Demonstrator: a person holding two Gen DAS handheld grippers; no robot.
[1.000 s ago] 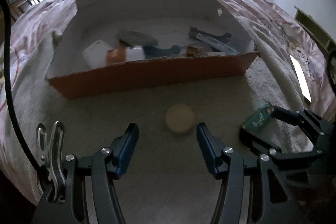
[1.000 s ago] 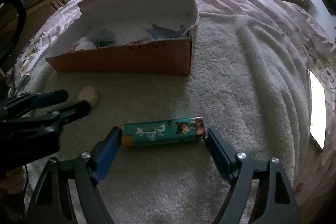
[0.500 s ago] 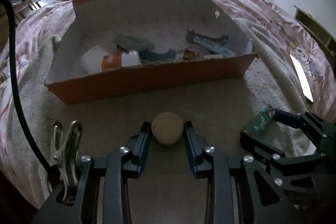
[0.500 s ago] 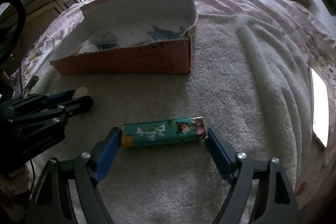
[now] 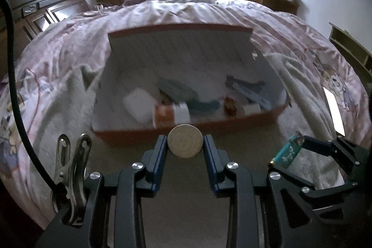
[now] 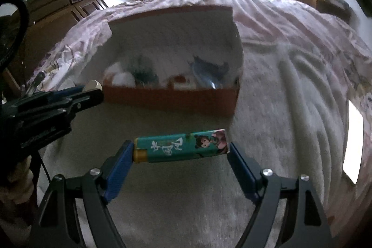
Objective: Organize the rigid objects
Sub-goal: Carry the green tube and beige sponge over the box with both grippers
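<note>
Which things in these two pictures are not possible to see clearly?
- Items inside the orange cardboard box: blurred in both views, and its front wall hides their lower parts.
- Round wooden disc: right wrist view shows only its rim; the left claw hides the rest.
- Teal printed tube: in the left wrist view, too small to read.

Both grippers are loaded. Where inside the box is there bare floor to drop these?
Box: bare floor shows along the back wall, above the items. The front strip is crowded from the white block to the right corner. Blurred, so gaps there are unclear. The blanket before the box is bare.
</note>
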